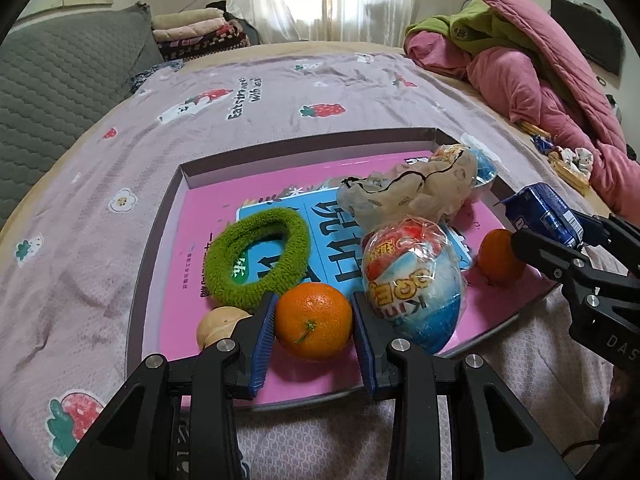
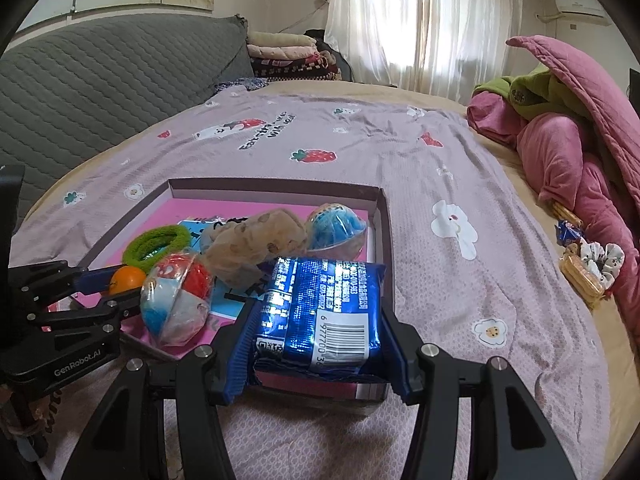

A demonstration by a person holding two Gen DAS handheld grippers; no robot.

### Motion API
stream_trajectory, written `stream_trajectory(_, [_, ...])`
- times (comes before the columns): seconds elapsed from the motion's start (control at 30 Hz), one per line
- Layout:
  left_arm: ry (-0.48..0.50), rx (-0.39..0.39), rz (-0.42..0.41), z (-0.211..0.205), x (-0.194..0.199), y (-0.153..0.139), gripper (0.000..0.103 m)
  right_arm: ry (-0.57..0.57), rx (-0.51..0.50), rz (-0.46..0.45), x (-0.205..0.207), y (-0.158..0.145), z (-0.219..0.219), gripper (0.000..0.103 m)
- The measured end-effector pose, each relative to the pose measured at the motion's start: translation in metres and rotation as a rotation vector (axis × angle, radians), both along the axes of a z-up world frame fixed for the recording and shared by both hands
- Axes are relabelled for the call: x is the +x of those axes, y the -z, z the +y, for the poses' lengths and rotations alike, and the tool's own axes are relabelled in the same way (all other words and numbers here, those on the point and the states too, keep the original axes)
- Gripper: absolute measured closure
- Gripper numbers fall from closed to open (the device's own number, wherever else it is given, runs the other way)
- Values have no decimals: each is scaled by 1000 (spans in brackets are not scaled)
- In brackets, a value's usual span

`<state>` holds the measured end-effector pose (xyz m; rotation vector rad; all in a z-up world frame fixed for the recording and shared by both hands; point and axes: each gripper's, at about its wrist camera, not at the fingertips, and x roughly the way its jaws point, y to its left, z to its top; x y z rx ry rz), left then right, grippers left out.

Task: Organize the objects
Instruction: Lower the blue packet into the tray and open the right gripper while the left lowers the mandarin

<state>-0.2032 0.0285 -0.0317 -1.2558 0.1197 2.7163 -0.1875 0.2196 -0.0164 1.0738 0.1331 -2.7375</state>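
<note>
Tangerine (image 1: pixel 313 321) sits in shallow box (image 1: pixel 160 216) on pink book (image 1: pixel 208 216), pinched betw. left gripper (image 1: pixel 314 322) pads, near front edge. Right gripper (image 2: pixel 316 320) clamps blue snack pack (image 2: pixel 320 312) over box's front-right corner. Also inside: green scrunchie (image 1: pixel 258 256), wrapped toy egg (image 1: pixel 416 280), 2nd tangerine (image 1: pixel 500 256).

A shallow box (image 1: pixel 160 216) with a pink floor is lying on the bedspread, holding the sorted things. A tangerine (image 1: pixel 314 321) is sitting near its front edge, stem facing the camera, beside a fuzzy green hair tie (image 1: pixel 256 258) and a wrapped toy egg (image 1: pixel 414 280). A shiny blue snack packet (image 2: pixel 320 312), barcode showing, is hanging above the box's near right corner.
</note>
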Motion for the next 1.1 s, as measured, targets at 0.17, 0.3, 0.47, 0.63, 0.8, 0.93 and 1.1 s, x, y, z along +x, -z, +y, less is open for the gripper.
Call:
stream_trajectory(0.17, [-8, -6, 3, 0, -4, 4, 66, 13, -7, -3, -7, 2, 0, 47])
stream_trajectory(0.3, [-10, -4, 3, 0, -6, 5, 66, 24, -12, -7, -11, 4, 1, 47])
stream_trajectory(0.47, [-11, -3, 3, -1, -7, 6, 66, 24, -10, -10, -11, 5, 1, 47])
stream_trajectory(0.63, [-15, -3, 10, -3, -8, 6, 66, 12, -7, -6, -11, 6, -3, 47])
stream_trajectory(0.8, [-22, -2, 18, -6, -7, 5, 66, 16, -4, 2, -10, 7, -4, 47])
stream_trajectory(0.93, [-28, 0, 18, -8, -8, 5, 66, 30, -13, -1, -14, 7, -2, 47])
stream_trajectory(1.1, [-31, 2, 16, -9, -11, 6, 66, 39, -25, 7, -17, 7, -1, 47])
